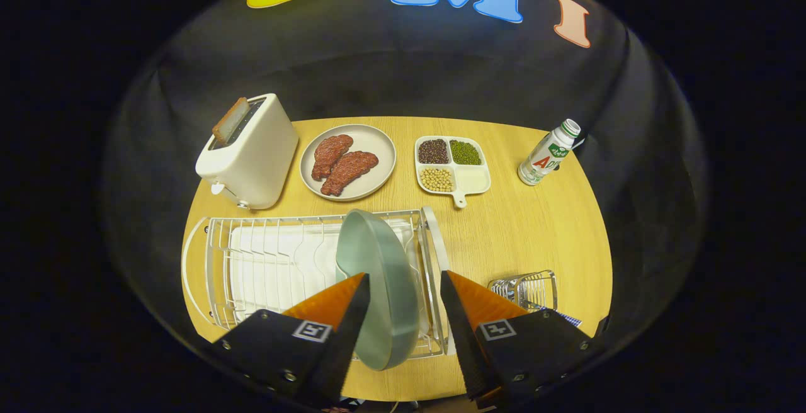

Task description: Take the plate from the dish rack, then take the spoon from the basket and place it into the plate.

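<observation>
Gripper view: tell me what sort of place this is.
Probably a mock kitchen table set up in a booth: a toaster, a dish rack holding a plate, and food dishes. The open gripper straddles the plate.

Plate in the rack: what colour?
Pale grey-green, plain, seen in the gripper view. The plate stands on edge in the rack, between the open gripper fingers.
</observation>
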